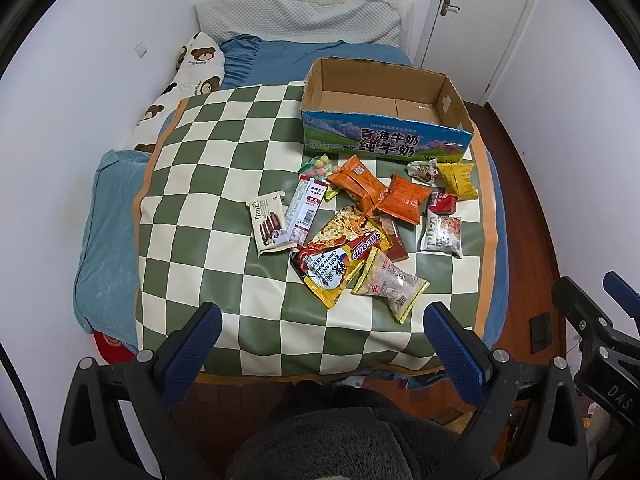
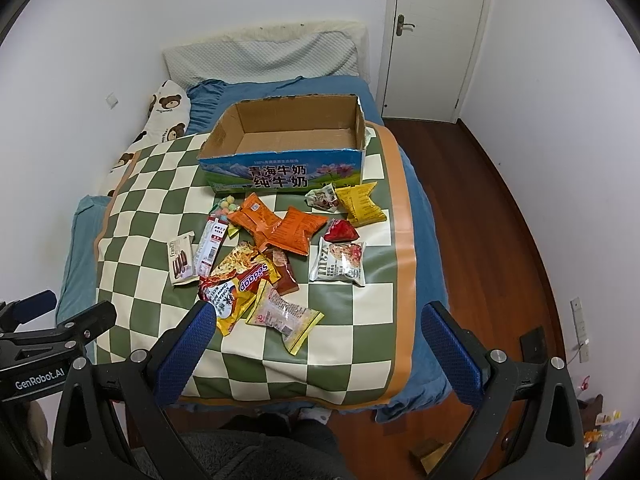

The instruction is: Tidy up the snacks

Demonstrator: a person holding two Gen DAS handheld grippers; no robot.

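Observation:
Several snack packets lie scattered on a green-and-cream checkered mat on a bed: a yellow noodle pack, orange bags, a white cookie pack, a yellow bag and a white pouch. An empty open cardboard milk box stands behind them. My left gripper is open and empty, above the mat's near edge. My right gripper is open and empty, just before the nearest packets.
A blue blanket, a bear-print pillow and a white pillow lie around the mat. A white wall runs along the left. A wooden floor and a white door are at the right.

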